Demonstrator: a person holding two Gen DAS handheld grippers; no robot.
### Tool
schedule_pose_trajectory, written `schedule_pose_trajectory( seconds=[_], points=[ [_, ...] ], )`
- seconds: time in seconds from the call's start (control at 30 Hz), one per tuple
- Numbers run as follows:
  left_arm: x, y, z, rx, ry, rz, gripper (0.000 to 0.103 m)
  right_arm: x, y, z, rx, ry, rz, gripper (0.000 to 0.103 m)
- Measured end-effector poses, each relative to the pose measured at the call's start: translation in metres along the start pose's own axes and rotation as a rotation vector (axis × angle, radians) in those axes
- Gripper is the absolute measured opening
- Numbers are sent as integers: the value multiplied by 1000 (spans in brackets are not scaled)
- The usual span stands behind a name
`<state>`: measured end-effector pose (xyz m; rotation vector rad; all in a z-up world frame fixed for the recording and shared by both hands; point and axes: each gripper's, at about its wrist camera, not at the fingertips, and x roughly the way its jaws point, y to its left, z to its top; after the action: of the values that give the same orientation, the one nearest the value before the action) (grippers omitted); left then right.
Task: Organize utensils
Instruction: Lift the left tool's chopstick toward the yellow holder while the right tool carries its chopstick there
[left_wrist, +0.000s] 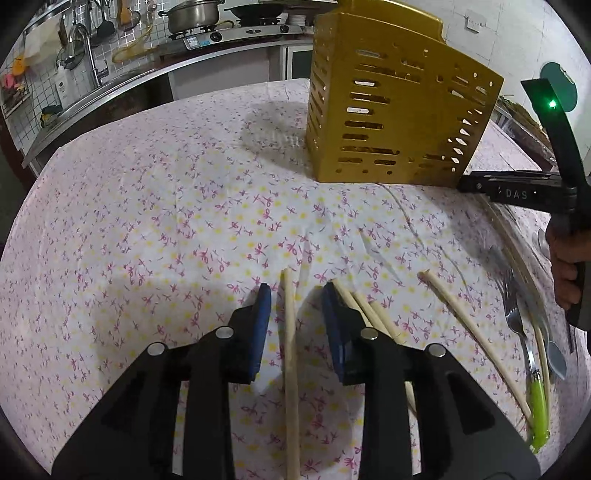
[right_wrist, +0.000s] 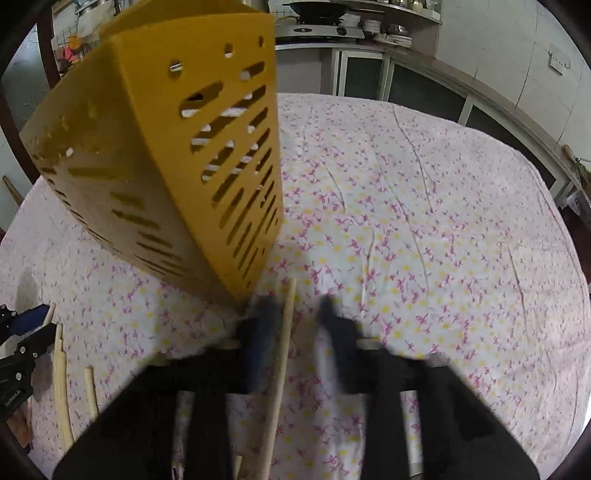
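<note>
The left hand-held gripper stands apart around a chopstick on the worktop; the right hand-held gripper, blurred, also stands apart.

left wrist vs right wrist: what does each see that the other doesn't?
Left wrist only: green-handled fork, sink faucet, steel pot on the stove, a hand on the right gripper. Right wrist only: wall switch, stacked dishes. Both: yellow slotted holder, floral tablecloth, loose chopsticks, one lying between each gripper's parted fingers.
</note>
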<state>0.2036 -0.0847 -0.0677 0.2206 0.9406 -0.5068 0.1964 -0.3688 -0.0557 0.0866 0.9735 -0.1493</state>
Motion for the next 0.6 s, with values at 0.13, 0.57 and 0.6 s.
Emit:
schedule_pose_trajectory(
  seconds=[0.13,0.57,0.6],
  points=[
    [0,5,0,-2,5,-21,27,-2,-6,3,32,13,33,6],
    [7,-4,17,100,58,26,3,-34,-19,9,56,-53,87,6],
    [5,-3,18,87,56,19,3,-39,-19,8,56,-59,90,6]
  ],
)
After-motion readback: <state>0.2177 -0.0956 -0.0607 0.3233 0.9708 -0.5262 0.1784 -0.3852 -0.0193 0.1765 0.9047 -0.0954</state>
